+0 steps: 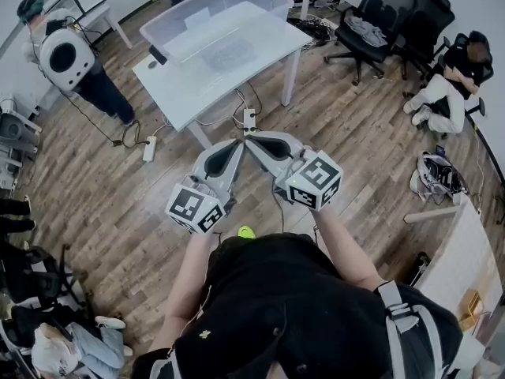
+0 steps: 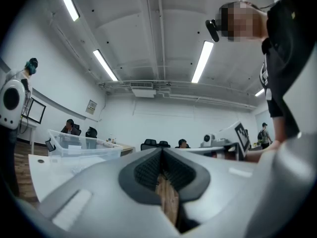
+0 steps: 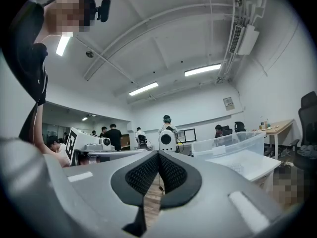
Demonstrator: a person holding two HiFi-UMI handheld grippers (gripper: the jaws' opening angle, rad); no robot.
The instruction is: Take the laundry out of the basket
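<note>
Both pairs of jaws are pressed together on nothing as we hold the left gripper [image 1: 235,145] and right gripper [image 1: 254,139] level, tips close together. Well ahead, the clear basket [image 1: 162,31] sits on a white table [image 1: 189,93], with wood floor [image 1: 118,204] around it and office chairs [image 1: 383,10] beyond.

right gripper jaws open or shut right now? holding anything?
Shut and empty. In the right gripper view, the right gripper has its jaws closed tip to tip, with nothing caught between them.

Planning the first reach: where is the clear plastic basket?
In the head view, the clear plastic basket sits on the white table at top centre, left of the black office chairs.
</note>
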